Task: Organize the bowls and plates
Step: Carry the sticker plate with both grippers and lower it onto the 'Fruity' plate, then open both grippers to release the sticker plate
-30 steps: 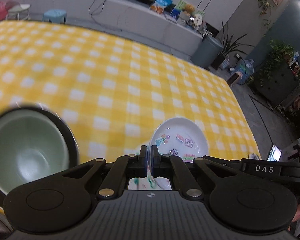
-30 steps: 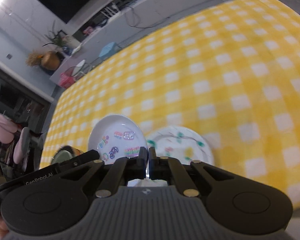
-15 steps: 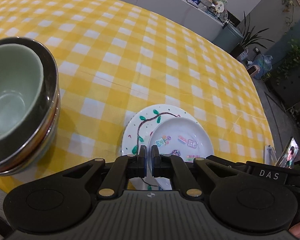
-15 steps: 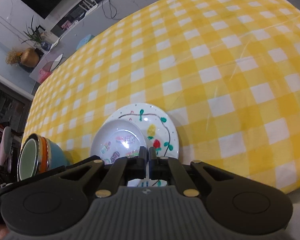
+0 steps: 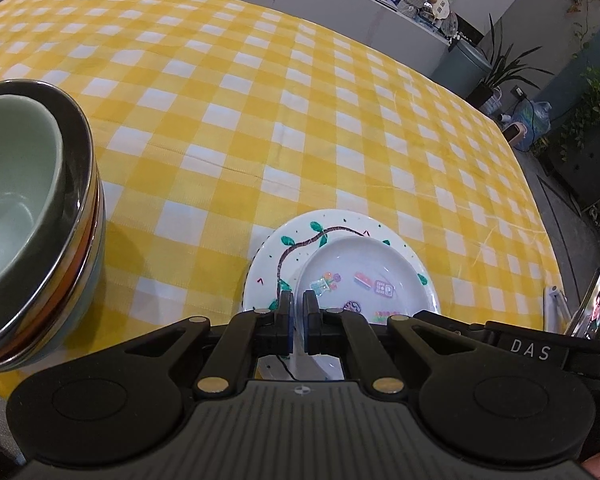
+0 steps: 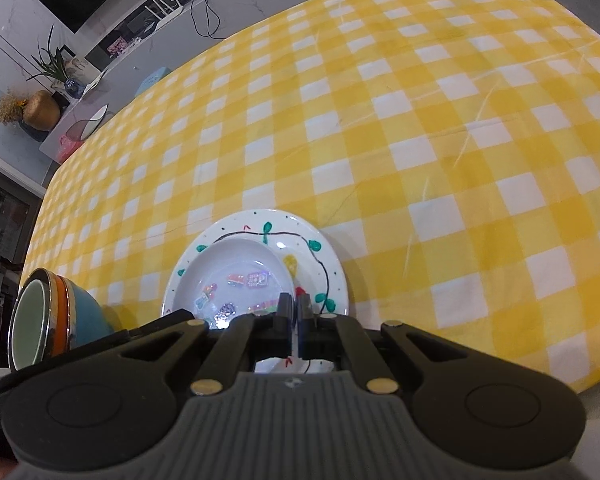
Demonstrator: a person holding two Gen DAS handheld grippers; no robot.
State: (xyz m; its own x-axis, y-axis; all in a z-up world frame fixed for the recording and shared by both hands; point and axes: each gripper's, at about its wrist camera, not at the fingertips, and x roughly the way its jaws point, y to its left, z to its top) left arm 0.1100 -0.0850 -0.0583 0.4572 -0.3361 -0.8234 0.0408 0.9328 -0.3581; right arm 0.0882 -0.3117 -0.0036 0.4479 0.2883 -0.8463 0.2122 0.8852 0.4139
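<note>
Here our left gripper (image 5: 298, 305) pinches the small plate's (image 5: 364, 264) near rim, which lies on the vine plate (image 5: 276, 252). Our right gripper (image 6: 294, 307) pinches its rim too; stacked bowls (image 6: 48, 312) sit left of both jaws.

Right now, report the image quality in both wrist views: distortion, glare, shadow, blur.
Left wrist view: fisheye bends the checked tablecloth into a dome; the bowl stack looms at the edge and casts a soft shadow; all sharp. Right wrist view: same bulge; glare glints off the small plate on the large plate; the room behind is dim.
</note>
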